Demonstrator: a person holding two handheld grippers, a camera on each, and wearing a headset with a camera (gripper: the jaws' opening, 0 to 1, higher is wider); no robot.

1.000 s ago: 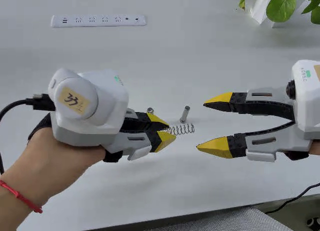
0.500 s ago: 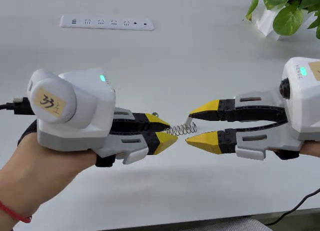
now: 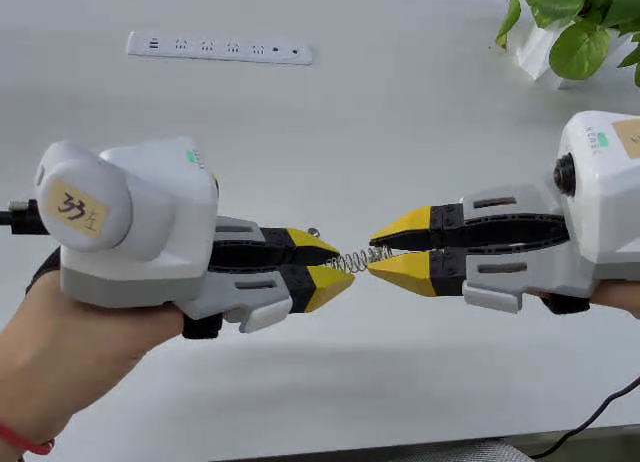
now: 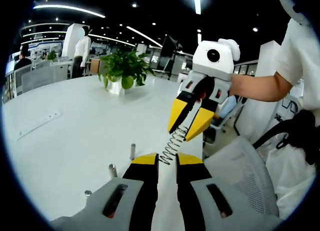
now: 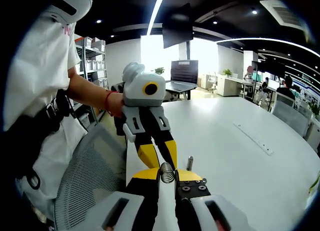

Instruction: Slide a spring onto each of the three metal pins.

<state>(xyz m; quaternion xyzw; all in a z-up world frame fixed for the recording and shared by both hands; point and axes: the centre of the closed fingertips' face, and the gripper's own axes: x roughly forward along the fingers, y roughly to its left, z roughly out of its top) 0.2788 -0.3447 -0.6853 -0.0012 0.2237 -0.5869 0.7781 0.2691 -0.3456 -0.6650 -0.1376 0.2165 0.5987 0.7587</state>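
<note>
A small metal spring hangs in the air between both grippers. My left gripper is shut on its left end, and my right gripper is shut on its right end, tips nearly meeting. In the left gripper view the spring rises from my left gripper to the right gripper. Three short metal pins stand upright on the white table below. In the right gripper view the spring's coil end sits between my right gripper's jaws, with one pin just behind.
A white power strip lies at the far left of the table. A potted plant stands at the far right corner. A black cable hangs past the table's near edge. A mesh chair sits beside the table.
My right gripper has moved left to the spring's free end and shut on it. The left gripper kept its hold on the spring. The pin beside the spring is now hidden.
</note>
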